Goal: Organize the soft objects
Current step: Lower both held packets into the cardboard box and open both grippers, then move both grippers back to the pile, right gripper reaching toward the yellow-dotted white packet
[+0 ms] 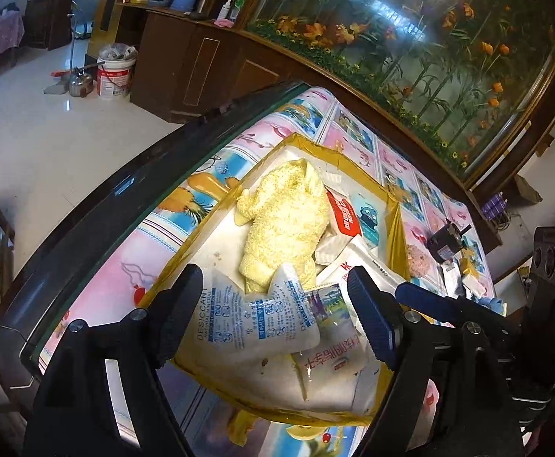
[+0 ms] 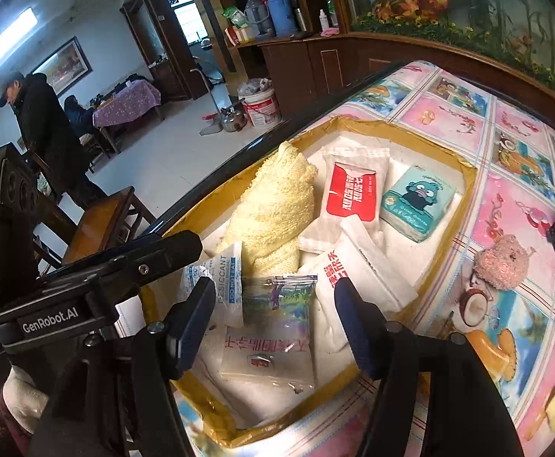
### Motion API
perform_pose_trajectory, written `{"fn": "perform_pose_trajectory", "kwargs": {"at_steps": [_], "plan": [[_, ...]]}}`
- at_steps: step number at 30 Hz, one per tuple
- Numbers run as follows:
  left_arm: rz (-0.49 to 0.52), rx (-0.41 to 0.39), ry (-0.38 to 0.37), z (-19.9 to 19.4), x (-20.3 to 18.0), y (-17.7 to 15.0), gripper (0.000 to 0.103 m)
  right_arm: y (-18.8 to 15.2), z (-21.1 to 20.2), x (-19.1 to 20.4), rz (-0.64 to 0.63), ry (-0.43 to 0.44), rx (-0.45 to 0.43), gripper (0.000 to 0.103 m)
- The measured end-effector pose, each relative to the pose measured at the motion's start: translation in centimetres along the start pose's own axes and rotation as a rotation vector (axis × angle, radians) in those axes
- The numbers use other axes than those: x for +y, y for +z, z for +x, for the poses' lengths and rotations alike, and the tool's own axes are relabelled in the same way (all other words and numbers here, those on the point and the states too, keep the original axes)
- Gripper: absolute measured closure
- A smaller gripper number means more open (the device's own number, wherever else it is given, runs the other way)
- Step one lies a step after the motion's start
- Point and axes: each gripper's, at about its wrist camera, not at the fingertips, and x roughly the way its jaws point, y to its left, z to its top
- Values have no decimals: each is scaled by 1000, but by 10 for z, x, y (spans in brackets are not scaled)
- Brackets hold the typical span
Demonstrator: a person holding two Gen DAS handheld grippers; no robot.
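Note:
A white foam box with yellow-taped rim (image 1: 216, 236) (image 2: 464, 175) sits on the table. It holds a yellow towel (image 1: 285, 221) (image 2: 273, 209), desiccant bags (image 1: 239, 323) (image 2: 220, 285), a clear printed pouch (image 2: 273, 327), a red-and-white packet (image 2: 349, 190) (image 1: 344, 217), a blue cartoon tissue pack (image 2: 418, 202) (image 1: 370, 222) and white packets. My left gripper (image 1: 277, 312) hangs open just above the desiccant bags. My right gripper (image 2: 273, 320) is open over the clear pouch. A pink plush toy (image 2: 502, 262) lies on the table right of the box.
The table has a colourful cartoon cloth (image 2: 506, 133) and a dark edge (image 1: 98, 198). A small black device (image 1: 445, 243) and other small items lie beyond the box. A wooden chair (image 2: 98, 221), a bucket (image 1: 115, 76) and a person (image 2: 45, 129) stand on the floor side.

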Motion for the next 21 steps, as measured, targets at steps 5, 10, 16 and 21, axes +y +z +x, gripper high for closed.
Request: {"fn": "perform_pose_trajectory", "kwargs": {"at_steps": [5, 10, 16, 21], "plan": [[56, -34, 76, -15, -20, -4, 24, -8, -24, -5, 14, -8, -47, 38], [159, -97, 189, -29, -50, -13, 24, -21, -47, -15, 25, -27, -82, 38], [320, -181, 310, -39, -93, -31, 24, -39, -69, -39, 75, -63, -113, 38], [407, -193, 334, -37, -123, -44, 24, -55, -89, -68, 138, -94, -139, 38]]}}
